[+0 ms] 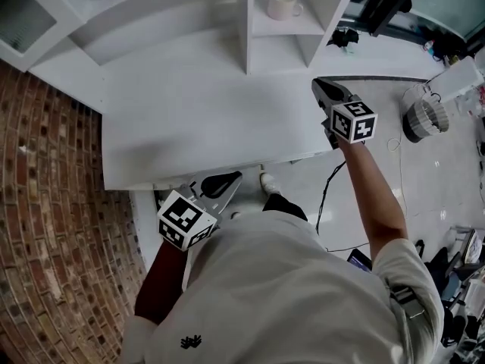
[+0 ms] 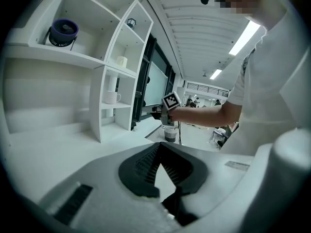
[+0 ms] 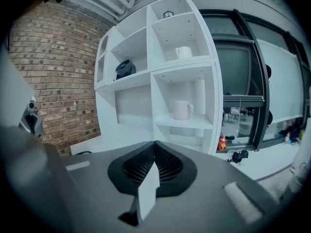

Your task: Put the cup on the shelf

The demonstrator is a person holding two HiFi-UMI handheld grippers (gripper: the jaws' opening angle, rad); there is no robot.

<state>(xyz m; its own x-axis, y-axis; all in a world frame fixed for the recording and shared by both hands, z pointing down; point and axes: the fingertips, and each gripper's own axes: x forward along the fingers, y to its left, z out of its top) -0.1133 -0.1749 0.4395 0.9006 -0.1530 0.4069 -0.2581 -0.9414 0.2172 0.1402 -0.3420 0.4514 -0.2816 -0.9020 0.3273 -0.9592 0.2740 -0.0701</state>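
Note:
A white cup (image 1: 283,4) stands upright in a lower compartment of the white shelf unit (image 1: 246,29). The right gripper view shows the same cup (image 3: 182,109) alone on its shelf board, handle to the right. The left gripper view has the cup (image 2: 112,97) far off. My right gripper (image 1: 323,85) hovers at the white counter's right end, a little short of the shelf, shut and empty. My left gripper (image 1: 230,177) hangs low at the counter's near edge, jaws together with nothing in them. Both pairs of fingertips (image 3: 154,145) (image 2: 158,147) meet.
A second white cup (image 3: 183,52) sits in the compartment above, and a dark blue round object (image 3: 125,68) sits one bay left. The white counter (image 1: 189,120) runs below the shelf. A brick wall (image 1: 45,203) is at the left; a striped bin (image 1: 424,120) stands on the floor at the right.

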